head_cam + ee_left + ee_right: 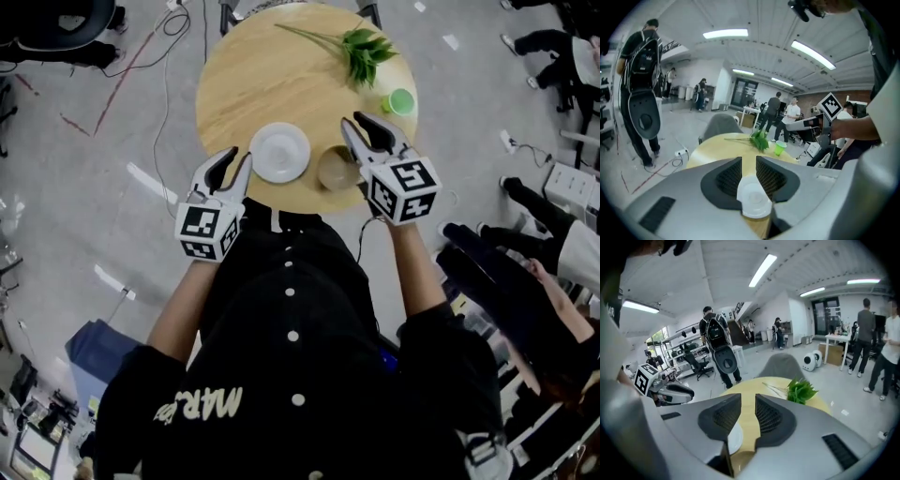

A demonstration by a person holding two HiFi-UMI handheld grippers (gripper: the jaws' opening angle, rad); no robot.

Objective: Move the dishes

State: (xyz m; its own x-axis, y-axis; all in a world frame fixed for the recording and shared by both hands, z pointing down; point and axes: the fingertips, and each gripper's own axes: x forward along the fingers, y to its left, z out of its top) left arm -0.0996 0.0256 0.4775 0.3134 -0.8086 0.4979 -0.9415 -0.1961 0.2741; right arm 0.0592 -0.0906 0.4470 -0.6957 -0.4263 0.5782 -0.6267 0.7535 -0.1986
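Note:
A white plate [279,152] lies near the front edge of the round wooden table [253,75], with a tan bowl [337,170] just to its right. My left gripper [238,159] hovers off the table's front left edge beside the plate, open, with nothing between its jaws. In the left gripper view the plate [753,200] shows below the gap of that gripper [748,172]. My right gripper [356,121] is raised over the bowl's far side, jaws slightly apart and empty. In the right gripper view the plate [735,437] peeks out under the left jaw of that gripper [749,416].
A green cup [400,101] and a leafy green sprig [364,49] sit at the table's far right. Cables [141,52] run over the floor on the left. People sit close by on the right [525,272], others stand around the room [640,84].

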